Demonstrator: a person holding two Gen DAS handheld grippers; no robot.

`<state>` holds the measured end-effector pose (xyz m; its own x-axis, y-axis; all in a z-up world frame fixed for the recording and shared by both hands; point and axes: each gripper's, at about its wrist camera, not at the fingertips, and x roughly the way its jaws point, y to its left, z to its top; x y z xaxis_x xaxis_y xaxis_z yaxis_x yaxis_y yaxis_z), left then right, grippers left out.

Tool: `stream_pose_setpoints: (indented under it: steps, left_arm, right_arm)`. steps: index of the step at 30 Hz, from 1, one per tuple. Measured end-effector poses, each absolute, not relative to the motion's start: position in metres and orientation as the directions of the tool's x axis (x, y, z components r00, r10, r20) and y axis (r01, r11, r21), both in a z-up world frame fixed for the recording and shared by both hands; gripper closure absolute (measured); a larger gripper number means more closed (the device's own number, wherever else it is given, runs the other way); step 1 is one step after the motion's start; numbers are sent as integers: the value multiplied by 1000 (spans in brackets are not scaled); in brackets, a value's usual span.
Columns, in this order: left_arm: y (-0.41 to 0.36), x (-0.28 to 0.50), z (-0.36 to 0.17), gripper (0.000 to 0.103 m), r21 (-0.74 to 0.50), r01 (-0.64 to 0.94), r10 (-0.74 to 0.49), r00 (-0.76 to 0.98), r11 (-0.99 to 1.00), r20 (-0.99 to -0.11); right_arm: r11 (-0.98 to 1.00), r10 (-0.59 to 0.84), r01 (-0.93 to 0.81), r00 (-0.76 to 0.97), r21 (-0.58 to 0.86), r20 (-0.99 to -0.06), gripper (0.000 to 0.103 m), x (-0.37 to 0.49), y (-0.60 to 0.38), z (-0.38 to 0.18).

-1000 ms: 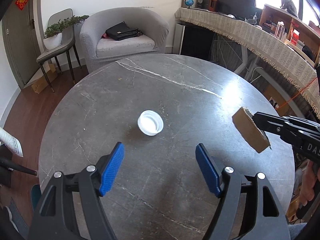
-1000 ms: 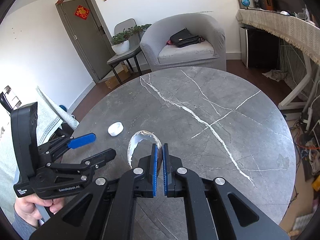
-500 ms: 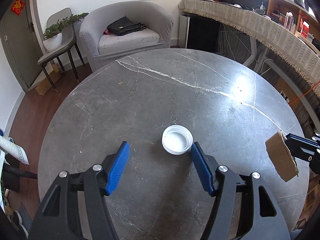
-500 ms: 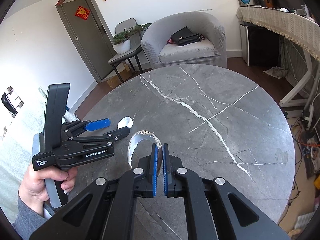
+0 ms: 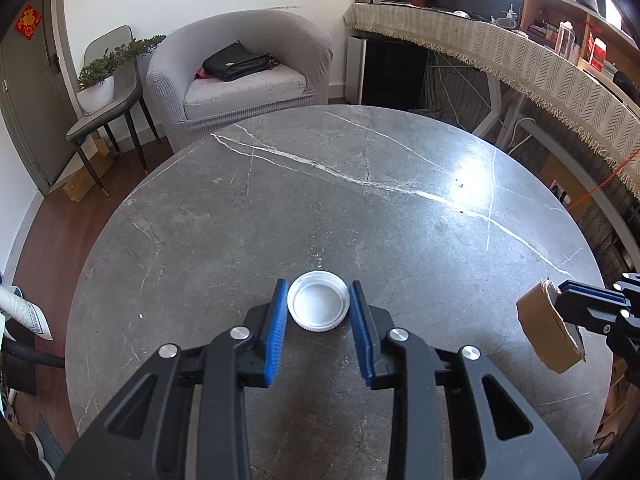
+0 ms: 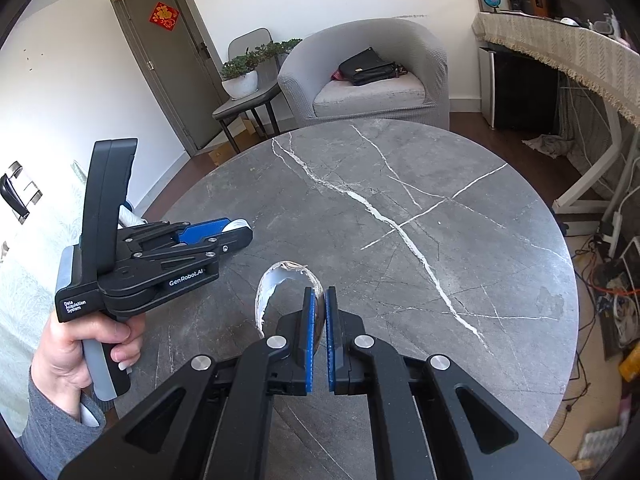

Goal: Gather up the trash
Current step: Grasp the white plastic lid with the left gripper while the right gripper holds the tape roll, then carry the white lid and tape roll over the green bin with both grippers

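Note:
A white plastic lid (image 5: 319, 301) lies open side up on the round grey marble table (image 5: 320, 200). My left gripper (image 5: 319, 300) has its blue pads on both sides of the lid, touching or nearly touching its rim. In the right wrist view the left gripper (image 6: 236, 232) shows at the left with the lid (image 6: 239, 224) between its tips. My right gripper (image 6: 318, 304) is shut on a torn cardboard ring (image 6: 280, 284), brown outside and silvery inside, held above the table. The ring (image 5: 548, 336) also shows at the right in the left wrist view.
A grey armchair (image 5: 240, 76) with a black bag stands beyond the table. A chair with a potted plant (image 5: 100, 80) is at the far left. A long desk with a fringed cloth (image 5: 520, 52) runs along the right. Cables lie on the floor (image 6: 608, 280) at the right.
My left gripper moved forward and down over the lid and its jaws narrowed until the pads flank the rim. My right gripper stayed shut on the cardboard ring.

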<state>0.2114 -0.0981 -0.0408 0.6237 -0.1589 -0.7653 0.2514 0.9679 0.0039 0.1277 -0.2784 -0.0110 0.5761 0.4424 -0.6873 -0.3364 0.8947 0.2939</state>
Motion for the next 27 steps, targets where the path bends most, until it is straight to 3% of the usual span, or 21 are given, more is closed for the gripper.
stream_pose_setpoints:
  steps: [22,27]
  left_arm:
    - [-18,143,-18,70,-28,197,-156,674,980,-722]
    - [-1,125,-12,70,11,181,-121,698,983,-706]
  right_arm:
    - [833,530,-463,511,303,-676,99,124,-185,-3]
    - [822,536,-494,503,283,-678,99,125,-154,0]
